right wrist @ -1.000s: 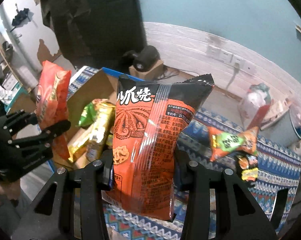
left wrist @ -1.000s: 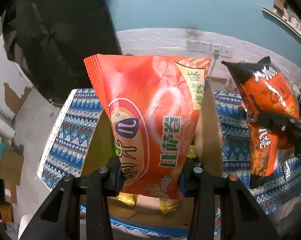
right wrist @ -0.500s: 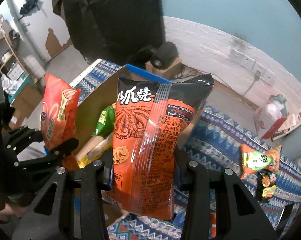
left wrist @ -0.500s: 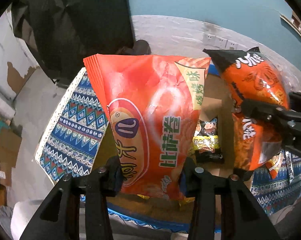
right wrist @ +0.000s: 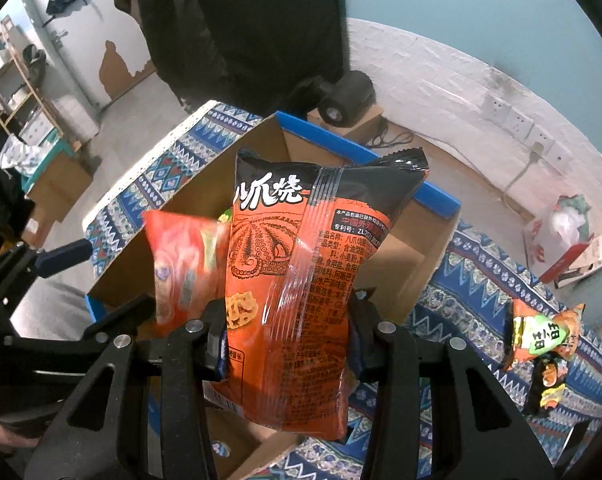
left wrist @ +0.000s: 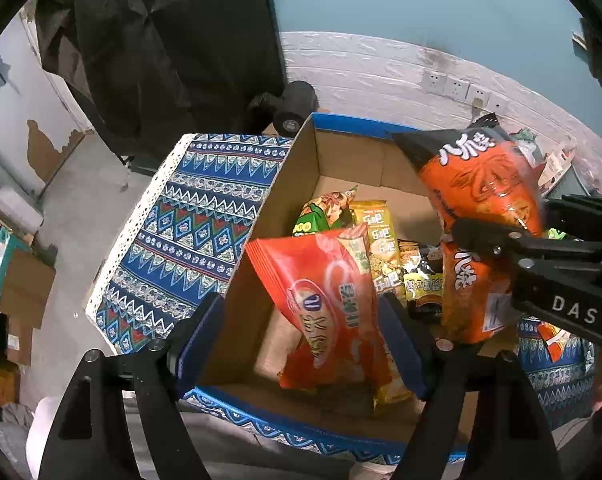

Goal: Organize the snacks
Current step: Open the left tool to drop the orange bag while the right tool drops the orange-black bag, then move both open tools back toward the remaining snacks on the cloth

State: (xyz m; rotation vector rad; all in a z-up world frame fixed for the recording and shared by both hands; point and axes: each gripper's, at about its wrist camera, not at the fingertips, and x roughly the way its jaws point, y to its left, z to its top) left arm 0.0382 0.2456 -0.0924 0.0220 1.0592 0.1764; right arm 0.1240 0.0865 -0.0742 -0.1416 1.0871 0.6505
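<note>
So the left tool (left wrist: 301,332) has just spread its jaws, and the glossy red-orange snack bag with the white swirl (left wrist: 325,312) is loose between them, not pinched anymore. It looks blurred and tilted, long axis leaning top-left to bottom-right, hanging just above the stuff already inside the open brown cardboard box with the blue rim (left wrist: 297,184), so I'd say it's dropping in. Below it sit a yellow crinkly packet (left wrist: 381,240) and a green one (left wrist: 321,216) on the box floor.

The relation that matters now is on the other side. The right tool (right wrist: 287,340) is clenched on the orange-and-black puffy bag with the octopus drawing (right wrist: 301,280), pads squeezing its lower half, the bag standing upright with its long axis running straight up from the fingers. The box opening lies directly beyond and under that bag, and from the left wrist view the bag hangs over the right part of the box, over the interior and not the rim as far as I can tell. So the right hand is the one placed for the next drop, probably just lower a bit and let go.

A few more small orange packets (right wrist: 541,332) are lying on the blue patterned cloth (right wrist: 481,276) covering the bench, off to the right of the box, nearer the right hand too
</note>
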